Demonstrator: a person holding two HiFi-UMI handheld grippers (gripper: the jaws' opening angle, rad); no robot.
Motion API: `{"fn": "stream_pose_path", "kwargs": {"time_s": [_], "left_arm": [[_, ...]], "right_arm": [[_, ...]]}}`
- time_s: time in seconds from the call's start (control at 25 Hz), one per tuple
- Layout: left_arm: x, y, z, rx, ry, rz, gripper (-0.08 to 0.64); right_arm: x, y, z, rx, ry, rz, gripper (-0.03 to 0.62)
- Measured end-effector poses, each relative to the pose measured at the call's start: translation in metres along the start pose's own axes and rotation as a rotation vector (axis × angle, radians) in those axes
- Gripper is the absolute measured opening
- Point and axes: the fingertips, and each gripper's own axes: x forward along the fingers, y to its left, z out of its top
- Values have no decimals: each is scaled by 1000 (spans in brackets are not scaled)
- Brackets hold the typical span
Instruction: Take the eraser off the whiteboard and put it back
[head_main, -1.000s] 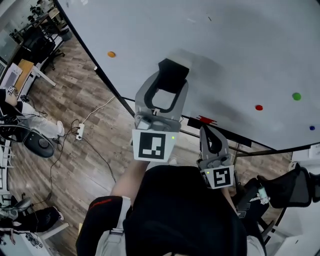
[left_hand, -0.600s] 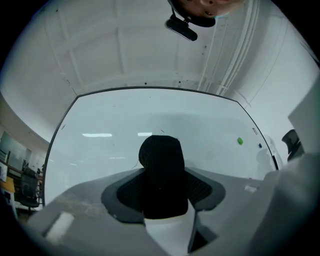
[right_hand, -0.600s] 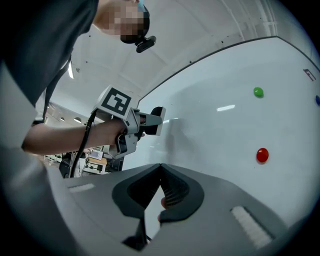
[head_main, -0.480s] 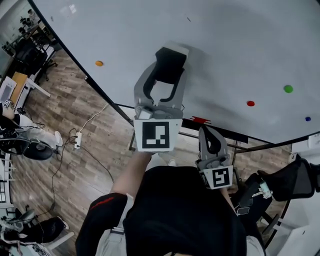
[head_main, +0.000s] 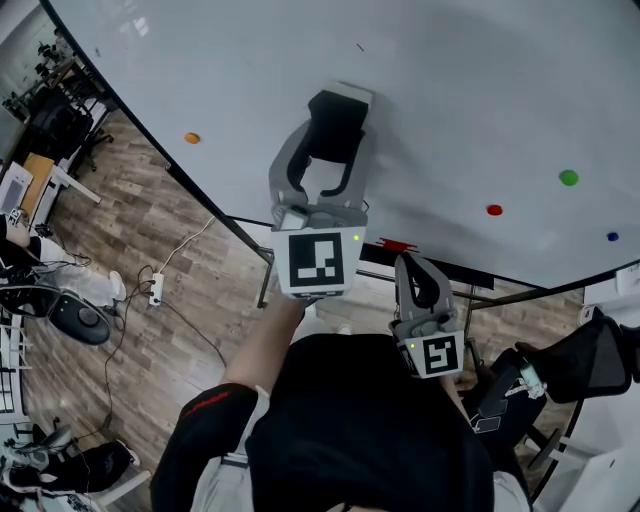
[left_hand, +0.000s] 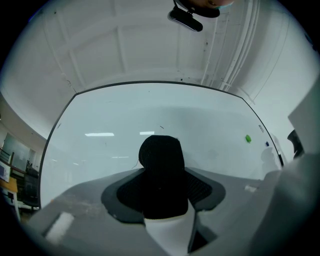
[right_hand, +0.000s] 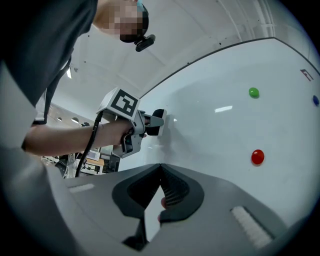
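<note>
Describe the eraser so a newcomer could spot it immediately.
Start at the big whiteboard filling the head view's top. Near its lower middle, the left gripper is clamped on the eraser. It is a black-and-white block, unlike the small round coloured dots scattered around it.

No word, number or brand can be read anywhere. The cubes of the left gripper (head_main: 335, 112) and the right gripper (head_main: 412, 268), at the middle and lower middle of the head view, each carry a black-and-white square marker (head_main: 318, 262), a block pattern without letters. A small grey mark (right_hand: 306, 74) on the whiteboard (right_hand: 210, 135), at the upper right of the right gripper view, is too small to read.
</note>
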Motion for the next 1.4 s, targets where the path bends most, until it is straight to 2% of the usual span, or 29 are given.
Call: {"fn": "stream_pose_path", "kwargs": {"time_s": [0.36, 0.52, 0.68, 0.84, 1.08, 1.4], "left_arm": [[7, 1, -3, -7, 1, 24, 232], [8, 0, -4, 6, -2, 36, 233], [9, -1, -4, 49, -12, 65, 239], [8, -2, -4, 47, -26, 85, 239], [9, -4, -5, 29, -20, 48, 241], [-1, -2, -6, 36, -30, -13, 281]], "right_arm": [[2, -5, 1, -6, -9, 10, 2], [-1, -8, -4, 1, 10, 3, 2], [-2, -8, -5, 13, 12, 1, 2], [-4, -7, -7, 10, 28, 3, 2], [-5, -5, -9, 29, 35, 6, 3], [0, 4, -12, 29, 45, 36, 2]]}}
